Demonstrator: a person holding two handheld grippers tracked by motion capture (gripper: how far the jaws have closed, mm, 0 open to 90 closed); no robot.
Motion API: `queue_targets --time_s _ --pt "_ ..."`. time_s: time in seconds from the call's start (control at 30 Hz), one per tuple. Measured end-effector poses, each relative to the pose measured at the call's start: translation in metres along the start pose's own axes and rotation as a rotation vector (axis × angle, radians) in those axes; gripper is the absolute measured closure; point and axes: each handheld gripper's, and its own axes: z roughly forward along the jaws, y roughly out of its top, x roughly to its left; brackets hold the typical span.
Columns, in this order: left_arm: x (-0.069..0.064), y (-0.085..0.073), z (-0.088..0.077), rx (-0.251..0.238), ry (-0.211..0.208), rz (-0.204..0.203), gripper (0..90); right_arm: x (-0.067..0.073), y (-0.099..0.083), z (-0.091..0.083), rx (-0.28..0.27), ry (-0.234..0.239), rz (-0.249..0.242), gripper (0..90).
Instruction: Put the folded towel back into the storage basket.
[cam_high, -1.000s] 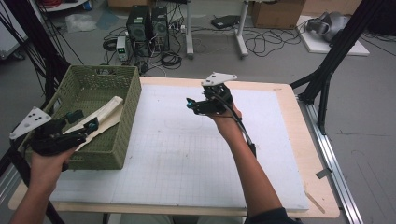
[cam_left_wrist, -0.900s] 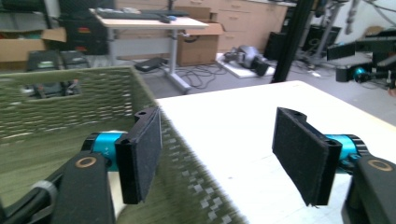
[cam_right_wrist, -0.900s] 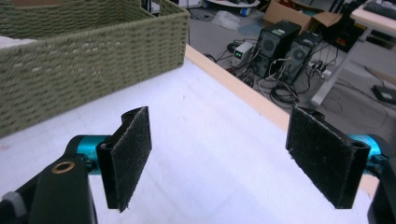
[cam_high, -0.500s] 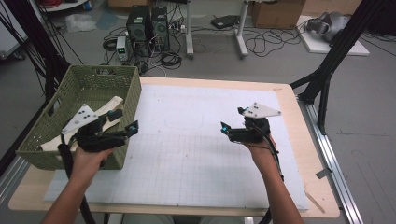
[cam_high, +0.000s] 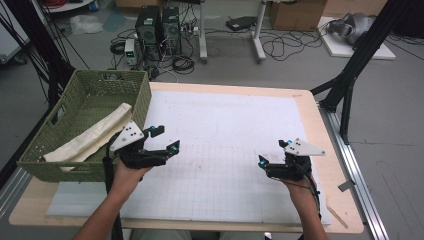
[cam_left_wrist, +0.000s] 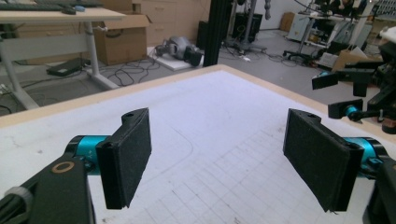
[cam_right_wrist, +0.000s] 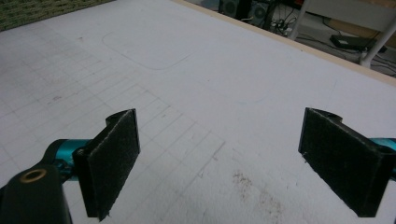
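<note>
My left gripper (cam_high: 166, 139) hovers over the white gridded mat (cam_high: 225, 130), just right of the green basket (cam_high: 146, 97). It is open, and its jaws have just been opening with nothing between them. In the left gripper view the left gripper (cam_left_wrist: 224, 158) spans bare mat between its black pads (cam_left_wrist: 128, 158). My right gripper (cam_high: 274, 153) is low over the mat's near right part. It too has just been opening wider and is empty. The right gripper view shows the right gripper (cam_right_wrist: 224, 163) over bare mat. A cream rolled cloth (cam_high: 92, 132) lies in the basket.
The other gripper (cam_left_wrist: 359, 93) appears at the right edge of the left gripper view. The basket's corner (cam_right_wrist: 42, 9) shows at the top left of the right gripper view. Beyond the wooden table edge (cam_high: 320, 125) are black frame legs, cables and computers on the floor.
My left gripper has left the basket and moved right over the mat; the cloth stays in the basket. My right gripper has moved from the table's middle to the near right and lower.
</note>
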Motion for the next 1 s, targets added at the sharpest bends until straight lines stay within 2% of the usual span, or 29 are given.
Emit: queue_targets --time_s 0.23,0.33,0.63,1.0 --pt "-0.002 -0.026 0.011 0.045 -0.003 -0.013 24.5 0.002 -0.015 -0.002 0.018 -0.013 0.004 11.8" --pt "-0.004 -0.032 0.013 0.065 -0.005 -0.004 24.7 0.003 -0.016 -0.004 0.018 -0.016 0.008 11.8" --pt "-0.004 -0.039 0.011 0.080 -0.001 -0.003 25.0 0.008 -0.021 -0.011 0.018 -0.021 0.028 11.8" --pt "-0.002 -0.040 0.010 0.087 0.007 -0.002 25.1 0.006 -0.023 -0.009 -0.001 -0.008 0.065 11.8"
